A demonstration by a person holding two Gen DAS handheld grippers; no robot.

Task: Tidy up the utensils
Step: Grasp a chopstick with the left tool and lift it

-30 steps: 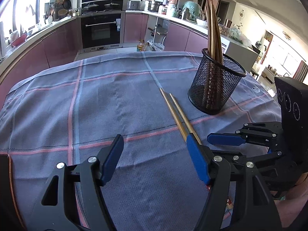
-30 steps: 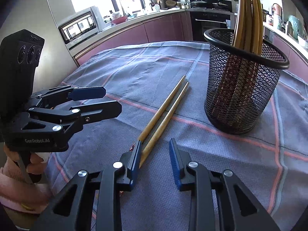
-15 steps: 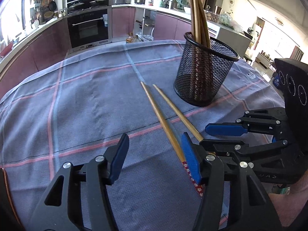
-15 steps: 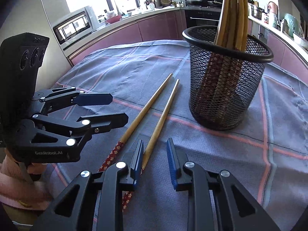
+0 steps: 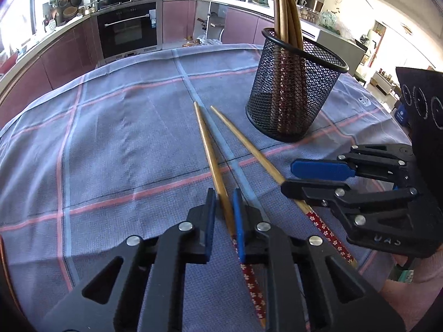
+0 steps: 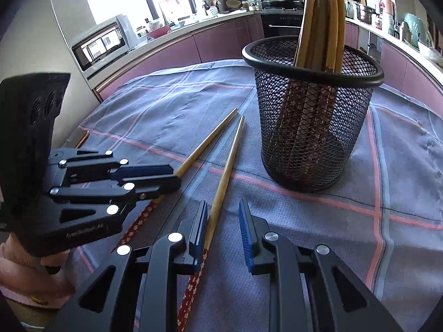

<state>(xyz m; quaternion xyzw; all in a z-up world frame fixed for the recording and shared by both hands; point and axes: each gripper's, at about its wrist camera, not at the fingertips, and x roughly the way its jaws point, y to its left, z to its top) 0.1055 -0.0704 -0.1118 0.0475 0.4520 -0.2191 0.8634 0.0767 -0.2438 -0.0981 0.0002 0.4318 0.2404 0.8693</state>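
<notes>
Two loose bamboo chopsticks with red flower-print handles lie on the grey-blue checked tablecloth (image 5: 116, 138), tips toward the top of frame, handles toward the bottom. They sit close together, spreading slightly.

Left gripper (image 5: 222, 215), bottom centre of the left wrist view: jaws closing, blue pads narrow around the left chopstick (image 5: 214, 166) just above where the red print starts. The right pad looks to be on the stick; a thin gap shows at the left pad. In the right wrist view the same gripper (image 6: 163, 178) sits at left centre, its fingers nearly together over that stick (image 6: 206, 144).

Right gripper (image 6: 223, 221), bottom centre of its own view: jaws part-open. The right chopstick (image 6: 225, 177) runs between them, lying against the left pad, clear of the right pad. Not clamped. In the left wrist view this gripper (image 5: 310, 177) is at right centre, its fingers lying across the other stick (image 5: 243, 141).

Black wire-mesh cylinder holder (image 5: 293, 94) stands upright in the upper right of the left view, upper centre-right of the right view (image 6: 313, 127), just beyond the loose tips and apart from them. A bundle of matching chopsticks (image 6: 321, 16) stands in it, tips up, leaning on the rim.

Person's hand (image 5: 409, 282) visible at lower right; pink sleeve (image 6: 25, 274) at lower left of the right view.
</notes>
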